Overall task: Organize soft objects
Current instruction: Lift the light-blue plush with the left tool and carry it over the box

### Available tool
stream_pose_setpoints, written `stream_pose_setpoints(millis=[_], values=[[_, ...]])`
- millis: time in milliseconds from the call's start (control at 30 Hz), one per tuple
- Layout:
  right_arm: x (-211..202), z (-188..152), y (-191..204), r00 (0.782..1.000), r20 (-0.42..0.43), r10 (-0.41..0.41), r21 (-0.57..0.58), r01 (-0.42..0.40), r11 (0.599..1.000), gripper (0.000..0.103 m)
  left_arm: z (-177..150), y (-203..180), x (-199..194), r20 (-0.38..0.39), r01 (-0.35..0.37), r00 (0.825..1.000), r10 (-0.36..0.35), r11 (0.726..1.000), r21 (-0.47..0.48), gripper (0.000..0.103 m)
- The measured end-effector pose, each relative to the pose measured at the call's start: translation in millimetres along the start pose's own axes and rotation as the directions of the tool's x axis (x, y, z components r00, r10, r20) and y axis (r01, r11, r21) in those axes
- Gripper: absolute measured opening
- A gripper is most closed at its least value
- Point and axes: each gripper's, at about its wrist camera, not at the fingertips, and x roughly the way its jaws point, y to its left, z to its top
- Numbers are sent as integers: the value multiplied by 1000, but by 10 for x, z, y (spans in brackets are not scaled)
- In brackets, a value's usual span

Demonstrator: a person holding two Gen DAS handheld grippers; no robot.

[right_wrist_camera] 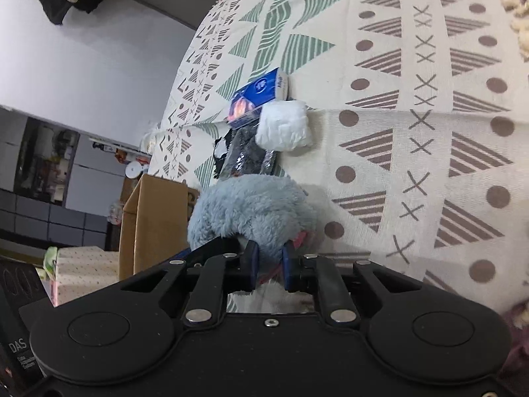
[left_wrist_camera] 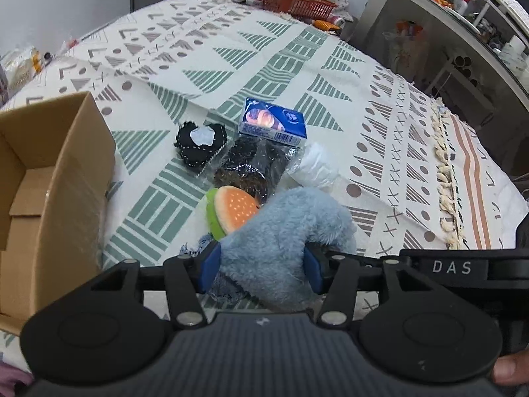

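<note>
A fluffy light-blue plush toy (left_wrist_camera: 281,231) lies on the patterned cloth, and both grippers hold it. My left gripper (left_wrist_camera: 261,264) has its blue pads wide apart, pressed against the plush's sides. My right gripper (right_wrist_camera: 269,263) is closed narrowly on the plush (right_wrist_camera: 251,208) from the other end. Beyond it lie a burger-shaped soft toy (left_wrist_camera: 231,211), a black fabric piece with a white patch (left_wrist_camera: 200,144), a clear bag of dark items (left_wrist_camera: 254,165), a blue tissue pack (left_wrist_camera: 272,122) and a white wad (right_wrist_camera: 284,125).
An open cardboard box (left_wrist_camera: 49,178) stands at the left on the bed; it also shows in the right wrist view (right_wrist_camera: 155,218). A red basket (left_wrist_camera: 297,3) and clutter sit at the far edge. Shelves (left_wrist_camera: 463,33) stand at the right.
</note>
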Motion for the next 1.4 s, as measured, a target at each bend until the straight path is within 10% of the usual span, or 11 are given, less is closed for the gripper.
stream_pose_setpoints(millis=[267, 633, 1400], values=[[-148, -96, 240, 1000, 27, -4, -33, 5, 999, 14, -80, 31, -264, 55, 9, 998, -9, 1000, 1, 58], [-349, -184, 837, 995, 96, 10, -126, 2, 992, 14, -104, 194, -769, 161, 100, 983, -90, 993, -56, 31], [125, -448, 2020, 993, 117, 30, -262, 2, 965, 16, -14, 1292, -1511, 285, 143, 956, -74, 963, -228, 31]])
